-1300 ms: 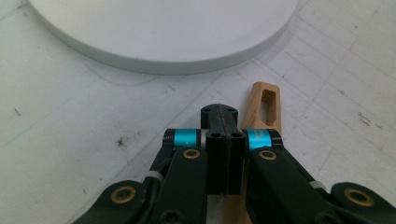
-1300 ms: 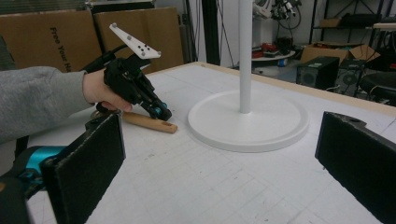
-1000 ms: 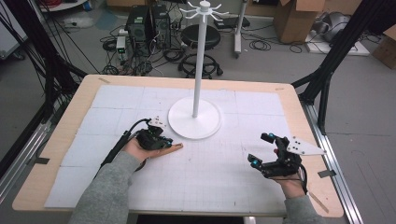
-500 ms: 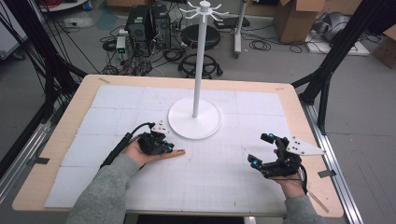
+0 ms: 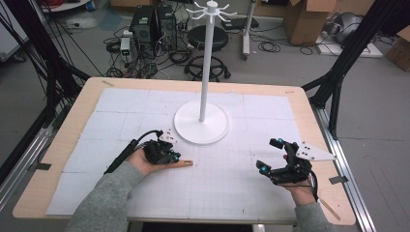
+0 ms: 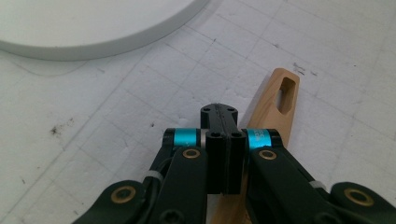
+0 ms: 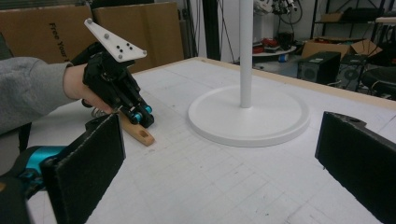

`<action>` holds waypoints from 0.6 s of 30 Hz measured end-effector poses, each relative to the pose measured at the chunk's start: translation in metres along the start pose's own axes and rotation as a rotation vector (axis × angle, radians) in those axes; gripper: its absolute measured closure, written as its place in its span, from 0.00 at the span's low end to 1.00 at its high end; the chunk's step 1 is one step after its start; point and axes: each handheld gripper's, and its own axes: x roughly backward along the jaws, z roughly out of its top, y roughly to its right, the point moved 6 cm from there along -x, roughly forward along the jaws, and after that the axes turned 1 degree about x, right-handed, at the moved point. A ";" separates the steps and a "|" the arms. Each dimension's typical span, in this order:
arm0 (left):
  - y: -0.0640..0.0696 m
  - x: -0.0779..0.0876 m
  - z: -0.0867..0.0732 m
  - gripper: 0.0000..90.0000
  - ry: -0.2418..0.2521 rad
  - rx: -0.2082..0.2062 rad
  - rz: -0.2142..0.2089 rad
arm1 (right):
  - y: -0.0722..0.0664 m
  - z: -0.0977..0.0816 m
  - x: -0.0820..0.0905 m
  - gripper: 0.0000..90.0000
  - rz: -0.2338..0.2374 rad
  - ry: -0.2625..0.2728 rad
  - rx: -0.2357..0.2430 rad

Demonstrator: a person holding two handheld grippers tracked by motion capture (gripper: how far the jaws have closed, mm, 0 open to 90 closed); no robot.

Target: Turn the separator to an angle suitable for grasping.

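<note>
A flat wooden handle (image 5: 182, 164) with a slot at its end lies on the white gridded table (image 5: 232, 193), near the front left. My left gripper (image 5: 167, 154) rests over it with its jaws pressed together. In the left gripper view the handle (image 6: 283, 100) sticks out from under the right side of the shut left gripper (image 6: 218, 109), not between the pads. The right gripper view shows the left gripper (image 7: 142, 114) tipped down onto the wood (image 7: 139, 132). My right gripper (image 5: 269, 154) is held at the front right, jaws wide apart and empty.
A white stand with a round base (image 5: 201, 128) and a tall pole (image 5: 207, 63) topped by hooks stands at the table's middle. Its base (image 7: 247, 116) lies just beyond the left gripper. Black frame legs, boxes and cables surround the table.
The left hand has shifted slightly toward the near edge, and more of the wooden handle shows to its right. The right hand has stayed still.
</note>
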 end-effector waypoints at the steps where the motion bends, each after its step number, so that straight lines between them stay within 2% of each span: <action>1: 0.000 0.000 0.000 1.00 0.002 0.005 -0.003 | 0.000 0.000 0.000 0.01 -0.002 0.002 -0.002; 5: 0.000 0.000 0.001 1.00 0.007 0.011 -0.005 | -0.001 0.000 -0.001 0.01 0.001 -0.001 -0.002; 8: -0.002 0.003 0.003 0.99 0.035 -0.007 0.008 | 0.000 0.000 0.000 0.01 -0.001 0.000 0.001; 12: -0.004 0.014 0.008 0.99 0.094 0.016 0.007 | 0.000 0.000 0.000 0.01 -0.001 0.001 0.001; 14: -0.004 0.022 0.008 0.93 0.102 0.007 0.001 | 0.000 0.000 0.000 0.01 -0.001 0.001 -0.001; 18: -0.002 0.033 0.009 0.88 0.112 -0.002 -0.015 | 0.001 -0.001 0.000 0.01 -0.001 0.000 -0.005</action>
